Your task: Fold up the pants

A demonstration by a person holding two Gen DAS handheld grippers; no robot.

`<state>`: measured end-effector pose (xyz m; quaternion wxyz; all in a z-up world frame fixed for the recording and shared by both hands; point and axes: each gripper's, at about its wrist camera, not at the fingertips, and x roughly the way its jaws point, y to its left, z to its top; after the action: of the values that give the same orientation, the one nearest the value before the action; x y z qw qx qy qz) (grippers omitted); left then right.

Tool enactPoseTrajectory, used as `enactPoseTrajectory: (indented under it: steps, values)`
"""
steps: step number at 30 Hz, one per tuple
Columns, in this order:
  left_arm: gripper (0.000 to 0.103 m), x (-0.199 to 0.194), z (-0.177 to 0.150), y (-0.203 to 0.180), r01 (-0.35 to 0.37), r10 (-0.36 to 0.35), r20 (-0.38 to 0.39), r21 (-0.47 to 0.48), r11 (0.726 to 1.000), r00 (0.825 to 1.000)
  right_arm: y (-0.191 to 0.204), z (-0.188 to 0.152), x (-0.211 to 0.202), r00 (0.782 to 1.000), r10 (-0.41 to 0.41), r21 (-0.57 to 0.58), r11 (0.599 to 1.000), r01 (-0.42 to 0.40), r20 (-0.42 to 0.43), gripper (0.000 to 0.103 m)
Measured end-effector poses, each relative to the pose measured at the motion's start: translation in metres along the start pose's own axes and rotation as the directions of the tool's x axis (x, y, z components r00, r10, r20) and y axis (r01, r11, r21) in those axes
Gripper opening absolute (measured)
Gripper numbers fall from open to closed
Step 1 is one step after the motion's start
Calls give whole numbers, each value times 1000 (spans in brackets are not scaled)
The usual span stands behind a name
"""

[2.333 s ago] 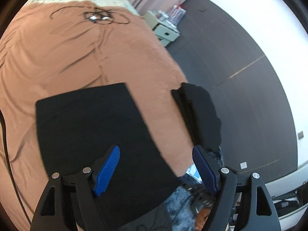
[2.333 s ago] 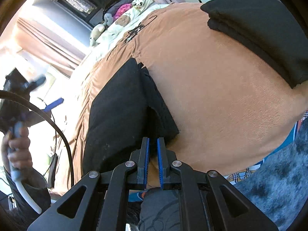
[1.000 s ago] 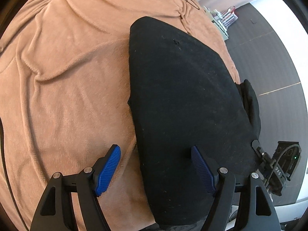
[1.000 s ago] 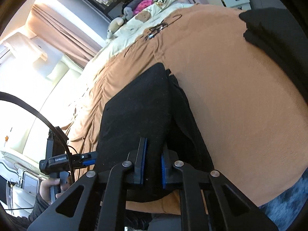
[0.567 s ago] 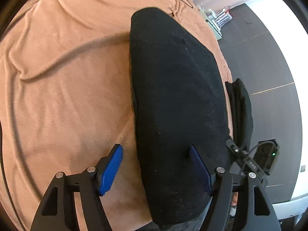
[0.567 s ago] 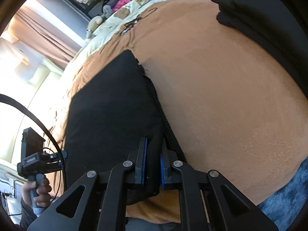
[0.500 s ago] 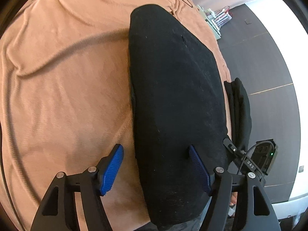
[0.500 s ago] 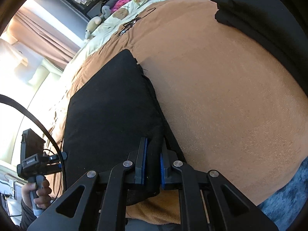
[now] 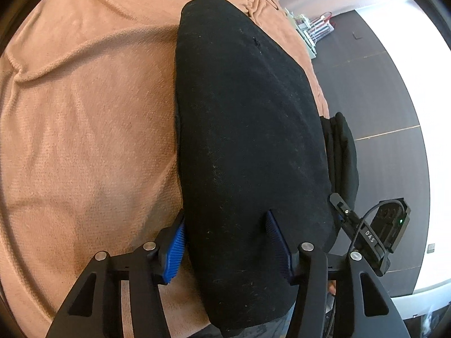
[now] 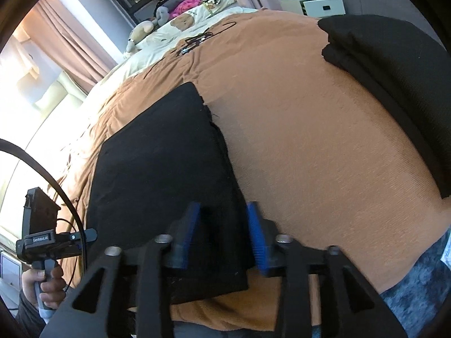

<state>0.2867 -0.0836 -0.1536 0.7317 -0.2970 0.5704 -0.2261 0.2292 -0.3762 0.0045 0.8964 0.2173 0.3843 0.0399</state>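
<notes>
I had just let my right tongs point(image 10: 223, 235) spring open off the folded pants' point(image 9: 248, 140) near edge on the bed point(image 9: 84, 129), while my left tongs point(image 9: 227, 243), half-open, were narrowing around its corner to grip.

Black folded pants point(image 9: 248, 129) on brown blanket point(image 9: 84, 129), left tool point(image 9: 225, 242) closing around edge
</notes>
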Motion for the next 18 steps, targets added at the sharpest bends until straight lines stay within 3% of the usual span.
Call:
enactPoseTrajectory:
  steps: [4,9,18]
  values:
    - [54,-1,-2,-1,-10,10,6,-1,1000,1000,-9,3,9,999,29,8,1000,-29,-45,49]
    - [40,-9,-1,0,-19,20,23,-19,1000,1000,-14,3,25,987,122,63,991,-116,-103,49]
    - [32,-42,15,-2,-27,27,60,3,1000,998,-3,-2,21,972,178,78,983,-167,-156,41]
